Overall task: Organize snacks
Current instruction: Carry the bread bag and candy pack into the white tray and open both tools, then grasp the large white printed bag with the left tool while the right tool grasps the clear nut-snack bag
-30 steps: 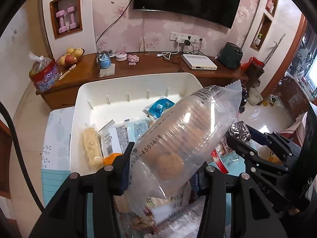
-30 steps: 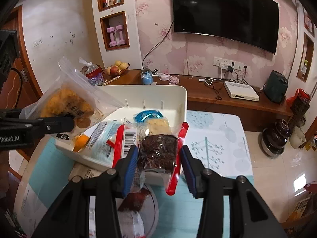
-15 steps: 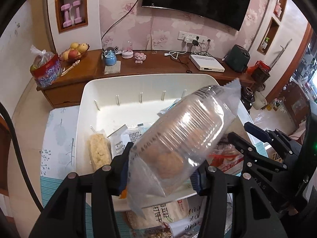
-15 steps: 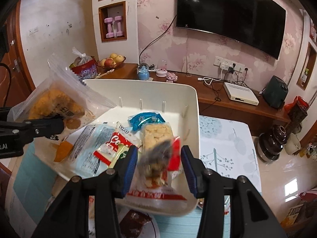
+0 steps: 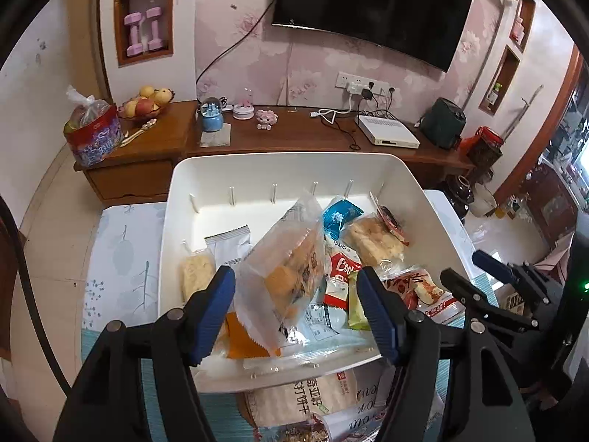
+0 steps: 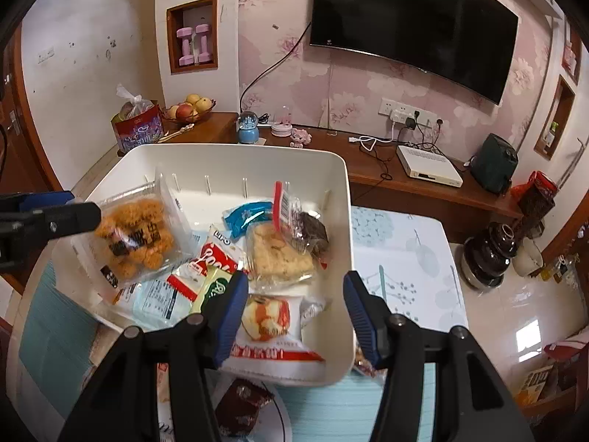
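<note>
Clear plastic, crinkled round golden fried pieces: the cookie bag (image 5: 285, 269), a second ago clamped high in the left gripper (image 5: 296, 287), now tipped down into the white bin (image 5: 279, 164), leaning on the packets beneath, its lower end between the blue pads (image 5: 215, 307) but with a gap showing at each side. Jaws just opened, about half spread, nothing pressed. Same story on the right gripper (image 6: 292, 311): jaws just parted, moderately wide, empty; the dark brownie pack (image 6: 307, 230) that sat between them a second ago now lying against the bin's right wall, atop the pale cracker pack (image 6: 278, 254), with the red-and-white cake packet (image 6: 268, 326) directly under the pads, not gripped. Both drops made at once, then, and both landed inside the rim. Judged from this: two more snacks sorted, bin filling on the near and right sides, far left floor bare. Not finished, though — a biscuit sack (image 5: 305, 397) and a dark wrapped cake (image 6: 241, 405) lying outside, just before the bin's front wall. Likely next: backing out clear of the cookie bag without dragging it, then reaching down for those leftovers.
</note>
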